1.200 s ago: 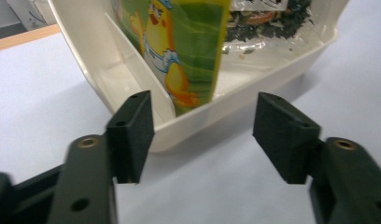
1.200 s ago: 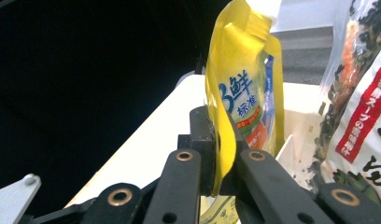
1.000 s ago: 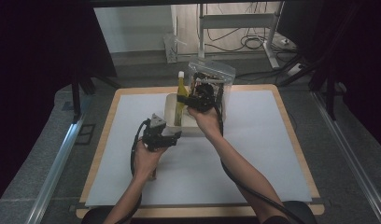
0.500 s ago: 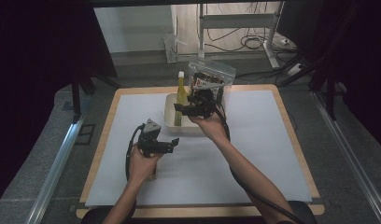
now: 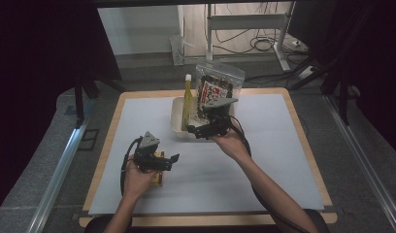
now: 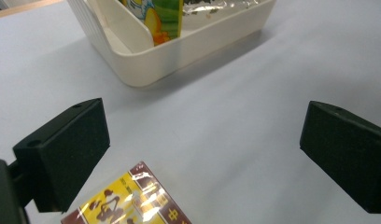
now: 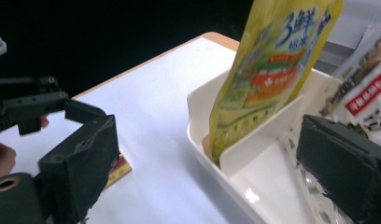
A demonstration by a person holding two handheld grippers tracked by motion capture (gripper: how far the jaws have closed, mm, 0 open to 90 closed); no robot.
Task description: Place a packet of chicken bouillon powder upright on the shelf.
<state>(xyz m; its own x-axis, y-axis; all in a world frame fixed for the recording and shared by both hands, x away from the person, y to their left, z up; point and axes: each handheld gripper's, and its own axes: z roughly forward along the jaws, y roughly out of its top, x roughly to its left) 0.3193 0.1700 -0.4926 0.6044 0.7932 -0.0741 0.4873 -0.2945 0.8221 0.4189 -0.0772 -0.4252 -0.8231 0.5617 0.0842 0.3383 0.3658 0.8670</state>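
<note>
Two pouches are stood upright in the white divided bin (image 5: 179,127): a clear snack bag (image 5: 216,85) and a yellow pouch (image 7: 268,70), propped by the divider. The right gripper (image 5: 206,127) is held open-jawed at the rim. The left gripper (image 6: 202,149), jaws apart, is poised over a small red-and-yellow packet (image 6: 128,201) flat on the mat, likely next.

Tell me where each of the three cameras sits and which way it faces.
High view: above the person's side, looking forward and down on the table; both forearms and claws show.
Left gripper view: on the left claw, facing the white tray over a red-yellow packet.
Right gripper view: on the right claw, facing the tray's yellow pouch.
Both gripper views share the tray.
</note>
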